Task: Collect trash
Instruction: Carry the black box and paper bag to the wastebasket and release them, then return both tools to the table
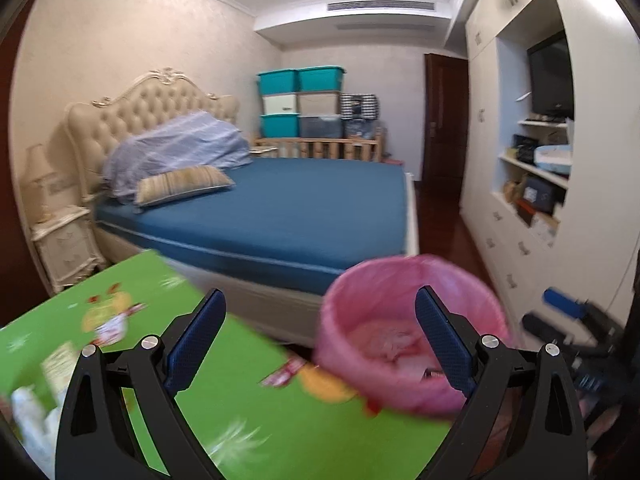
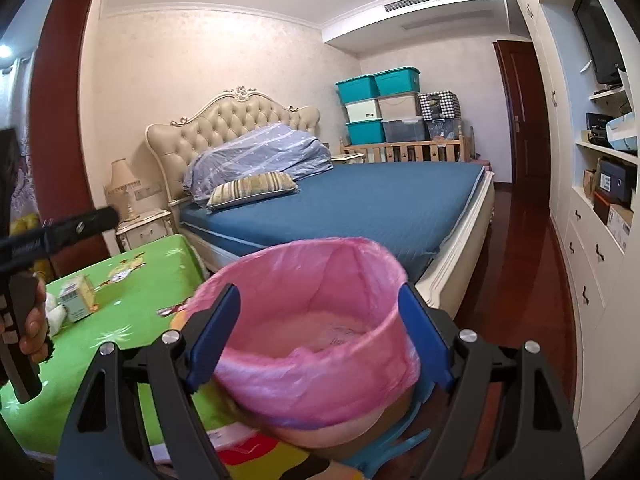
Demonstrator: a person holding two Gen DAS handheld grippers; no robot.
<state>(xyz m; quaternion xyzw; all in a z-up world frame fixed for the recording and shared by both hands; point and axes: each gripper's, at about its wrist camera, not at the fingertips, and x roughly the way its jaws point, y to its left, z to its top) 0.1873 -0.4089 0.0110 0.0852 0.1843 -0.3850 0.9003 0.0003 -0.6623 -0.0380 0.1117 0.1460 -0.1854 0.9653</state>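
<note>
Left wrist view, my left gripper (image 1: 320, 336): jaws stood wide apart with nothing between them, held above the green mat.
Left wrist view, bin: one bin with a pink liner (image 1: 404, 332) sat at the mat's right edge, pale crumpled trash lying in its bottom.
Left wrist view, trash on the mat: one printed wrapper (image 1: 112, 326), one pale carton (image 1: 60, 364) and one white crumpled wad (image 1: 28, 412) lay at the left (all blurred).
Left wrist view, my right gripper (image 1: 568, 320): seen from the side at far right, too blurred for me to tell its jaws.
Right wrist view, my right gripper (image 2: 320, 332): fingers stood spread, one on each side of the pink-lined bin (image 2: 316, 344); whether they touched it I could not tell.
Right wrist view, only here: my left hand (image 2: 34, 328) gripped the left tool's handle, and the carton (image 2: 78, 300) showed sharply as a small box.
Right wrist view, storage boxes: six stacked crates (image 2: 380, 108) behind the bed, three of them teal.
Surface: a green cartoon-print mat (image 2: 132, 296) covered a table.
Room: a bedroom with one blue-sheeted bed (image 2: 380, 204), a tufted headboard (image 2: 236, 120), one striped pillow (image 2: 254, 186), a nightstand lamp (image 2: 122, 180), white wardrobes (image 2: 592, 280) and dark red floor (image 2: 520, 272).
</note>
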